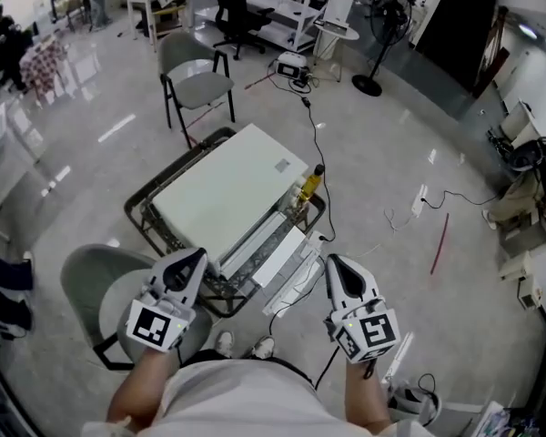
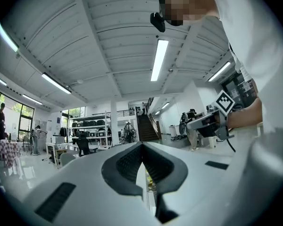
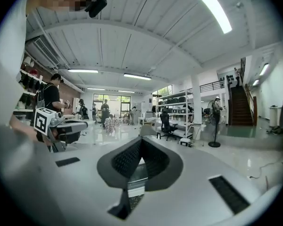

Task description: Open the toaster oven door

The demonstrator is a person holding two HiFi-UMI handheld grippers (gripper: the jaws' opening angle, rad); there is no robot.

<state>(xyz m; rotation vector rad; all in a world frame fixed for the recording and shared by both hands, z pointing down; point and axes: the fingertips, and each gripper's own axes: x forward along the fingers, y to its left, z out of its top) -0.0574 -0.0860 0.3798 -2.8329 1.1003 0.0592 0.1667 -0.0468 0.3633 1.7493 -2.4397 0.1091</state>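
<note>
From above in the head view, the white toaster oven (image 1: 229, 192) sits on a small dark-framed table (image 1: 142, 209). Its front with the long pale handle (image 1: 278, 256) faces me. My left gripper (image 1: 198, 255) hovers just off the oven's near left corner, apart from it. My right gripper (image 1: 332, 262) is held to the right of the handle, not touching it. Both point upward and away. In the left gripper view the jaws (image 2: 142, 144) meet with nothing between them. In the right gripper view the jaws (image 3: 141, 139) are likewise shut and empty.
A grey chair (image 1: 197, 78) stands beyond the table and another (image 1: 98, 291) sits at my lower left. A yellow bottle (image 1: 311, 182) stands at the oven's right side. A black cable (image 1: 318, 148) runs across the floor towards a standing fan (image 1: 379, 24).
</note>
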